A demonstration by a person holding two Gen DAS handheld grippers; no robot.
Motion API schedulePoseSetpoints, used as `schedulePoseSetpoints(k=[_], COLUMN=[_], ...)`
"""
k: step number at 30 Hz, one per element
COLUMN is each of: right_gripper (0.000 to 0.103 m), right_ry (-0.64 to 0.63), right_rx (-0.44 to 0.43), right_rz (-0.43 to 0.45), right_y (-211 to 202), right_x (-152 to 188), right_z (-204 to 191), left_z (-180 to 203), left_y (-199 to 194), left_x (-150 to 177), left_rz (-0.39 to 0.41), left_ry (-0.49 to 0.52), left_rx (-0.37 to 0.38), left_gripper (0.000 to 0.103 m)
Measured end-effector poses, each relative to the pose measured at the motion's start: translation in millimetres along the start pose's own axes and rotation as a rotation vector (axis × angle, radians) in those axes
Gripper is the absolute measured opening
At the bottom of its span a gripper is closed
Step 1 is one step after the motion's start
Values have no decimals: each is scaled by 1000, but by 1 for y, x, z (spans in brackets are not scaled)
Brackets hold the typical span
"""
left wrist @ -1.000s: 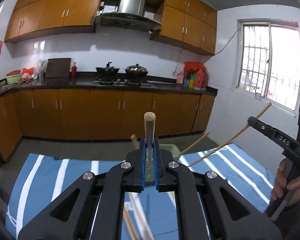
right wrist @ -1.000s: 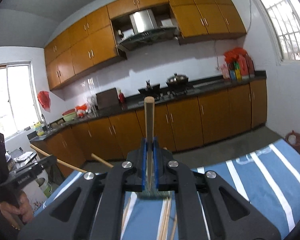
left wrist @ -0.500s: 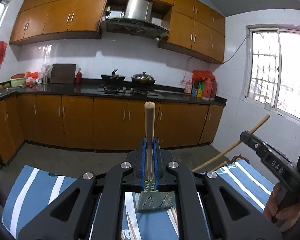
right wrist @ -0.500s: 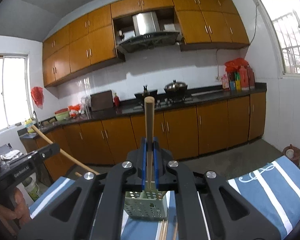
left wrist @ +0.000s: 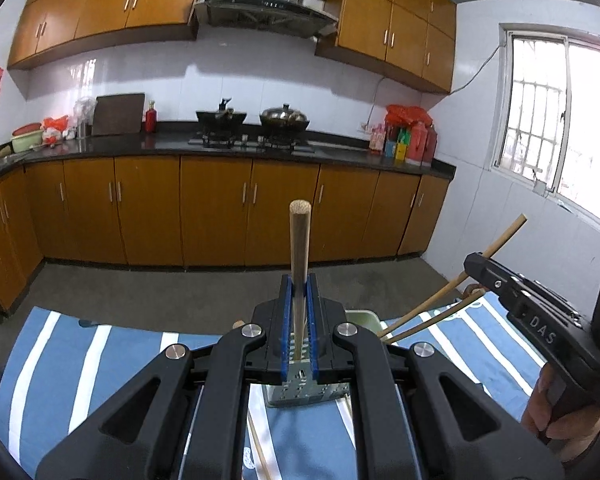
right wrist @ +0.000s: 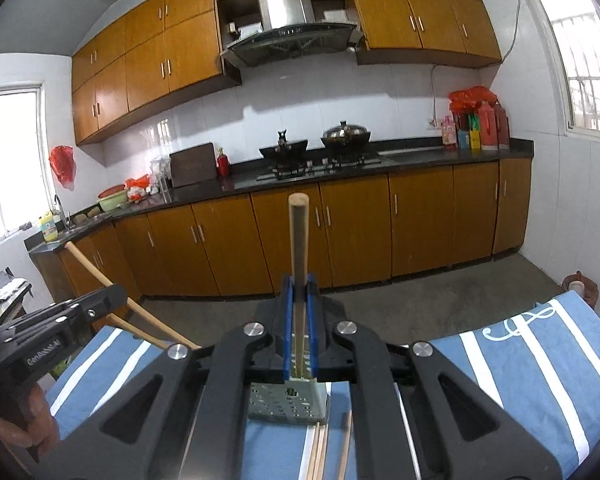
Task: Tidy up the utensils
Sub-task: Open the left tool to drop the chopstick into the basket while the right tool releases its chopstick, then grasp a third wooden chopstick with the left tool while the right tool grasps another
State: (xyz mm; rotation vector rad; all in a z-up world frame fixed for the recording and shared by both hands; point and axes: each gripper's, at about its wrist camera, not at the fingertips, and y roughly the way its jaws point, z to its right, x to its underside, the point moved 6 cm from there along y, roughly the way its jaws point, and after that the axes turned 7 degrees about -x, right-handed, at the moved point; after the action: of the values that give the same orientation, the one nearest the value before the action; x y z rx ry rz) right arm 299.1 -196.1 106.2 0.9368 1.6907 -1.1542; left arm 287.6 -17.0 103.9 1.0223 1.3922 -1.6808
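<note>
Holding one chopstick (left wrist: 299,264) per gripper, both tongs clamped narrow, we poise them upright above the holder (right wrist: 288,404) for dropping in.

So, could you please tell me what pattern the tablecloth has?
The tablecloth is blue with white stripes, clearest in the right wrist view.

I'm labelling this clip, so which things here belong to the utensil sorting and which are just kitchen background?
Job:
left gripper with its chopstick
right gripper with its chopstick
perforated holder
loose chopsticks on the striped cloth

Background:
two pans on the stove
red bottles
cutting board
</note>
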Motion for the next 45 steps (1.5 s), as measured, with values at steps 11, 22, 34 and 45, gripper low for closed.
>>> schedulePoseSetpoints(k=[11, 22, 34, 45], right_gripper=[23, 28, 20, 8], right_ry=[17, 64, 186, 106], right_rx=[7, 106, 37, 123], right_rz=[57, -45, -507, -545], right_y=[-32, -78, -21, -5], right_x=[-4, 70, 241, 258], right_z=[7, 49, 44, 40], left_z=[-8, -52, -100, -86], left_y=[-23, -61, -30, -25], left_x=[-10, 53, 197, 214], left_rz=[58, -5, -329, -371], left_ry=[-22, -27, -95, -93], left_rx=[-21, -98, -185, -143], left_gripper=[39, 39, 39, 39])
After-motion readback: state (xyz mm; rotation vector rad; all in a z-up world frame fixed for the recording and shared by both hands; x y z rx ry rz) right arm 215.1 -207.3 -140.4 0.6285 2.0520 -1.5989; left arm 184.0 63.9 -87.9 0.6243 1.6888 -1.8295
